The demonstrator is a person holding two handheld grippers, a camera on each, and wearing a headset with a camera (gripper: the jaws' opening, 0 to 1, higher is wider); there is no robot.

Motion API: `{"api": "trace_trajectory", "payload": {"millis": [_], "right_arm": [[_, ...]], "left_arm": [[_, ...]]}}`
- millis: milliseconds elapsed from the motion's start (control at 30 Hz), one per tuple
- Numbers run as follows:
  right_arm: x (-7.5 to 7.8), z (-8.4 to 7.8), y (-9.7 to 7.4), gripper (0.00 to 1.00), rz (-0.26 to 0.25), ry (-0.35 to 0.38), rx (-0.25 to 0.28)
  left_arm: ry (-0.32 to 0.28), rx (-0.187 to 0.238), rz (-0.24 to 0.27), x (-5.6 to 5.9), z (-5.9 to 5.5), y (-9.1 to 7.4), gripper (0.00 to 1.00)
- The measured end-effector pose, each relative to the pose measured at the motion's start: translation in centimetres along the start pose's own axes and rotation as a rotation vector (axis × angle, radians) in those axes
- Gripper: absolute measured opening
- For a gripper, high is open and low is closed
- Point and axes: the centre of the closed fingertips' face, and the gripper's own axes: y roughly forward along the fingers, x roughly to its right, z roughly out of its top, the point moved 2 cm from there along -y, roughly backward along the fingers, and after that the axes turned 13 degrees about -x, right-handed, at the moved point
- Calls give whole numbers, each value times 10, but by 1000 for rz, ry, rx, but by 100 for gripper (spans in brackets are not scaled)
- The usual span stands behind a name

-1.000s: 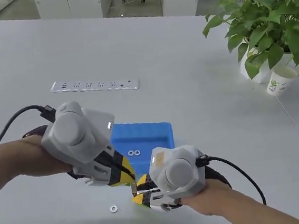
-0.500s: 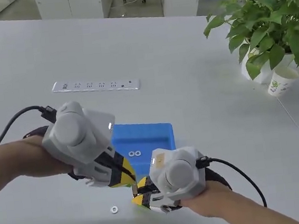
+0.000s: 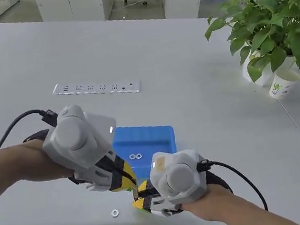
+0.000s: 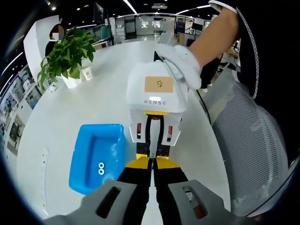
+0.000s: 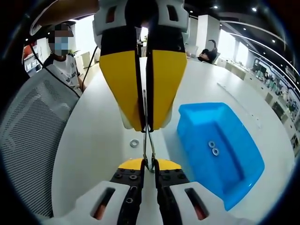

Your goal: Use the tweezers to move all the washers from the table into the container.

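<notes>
Fingers [image 5: 164, 89] of left gripper [image 4: 150, 162], right gripper [image 5: 149, 165] both clenched on tweezers [image 5: 146, 140]; we fear uneven release twists tweezers, dropping them short of washer [image 5: 134, 143].

A white power strip [image 3: 96, 88] lies flat on the grey surface [image 3: 189, 82], nearer its left edge. A leafy potted plant [image 3: 269, 21] stands by the right edge, with a white cup [image 3: 280, 83] just beside it.
</notes>
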Motion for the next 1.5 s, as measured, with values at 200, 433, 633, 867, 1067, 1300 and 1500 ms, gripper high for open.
{"api": "trace_trajectory", "payload": {"millis": [200,433,633,867,1067,1300,1500], "right_arm": [[0,1,-2,10,-1,3,6],[1,7,-7,11,-7,-2,10],[4,13,-14,11,-17,0,10],[8,20,-23,11,-29,8,23],[11,25,-30,11,-19,24,35],[17,31,-38,11,-33,17,42],[23,35,-44,11,-41,11,41]], "left_arm": [[-6,3,2,-1,1,-2,5],[-4,3,6,0,6,-11,5],[-4,11,6,-2,9,-19,5],[3,16,8,-4,15,-29,5],[9,17,3,-7,19,-37,5],[21,12,6,-13,24,-44,5],[30,5,15,-18,28,-50,5]]}}
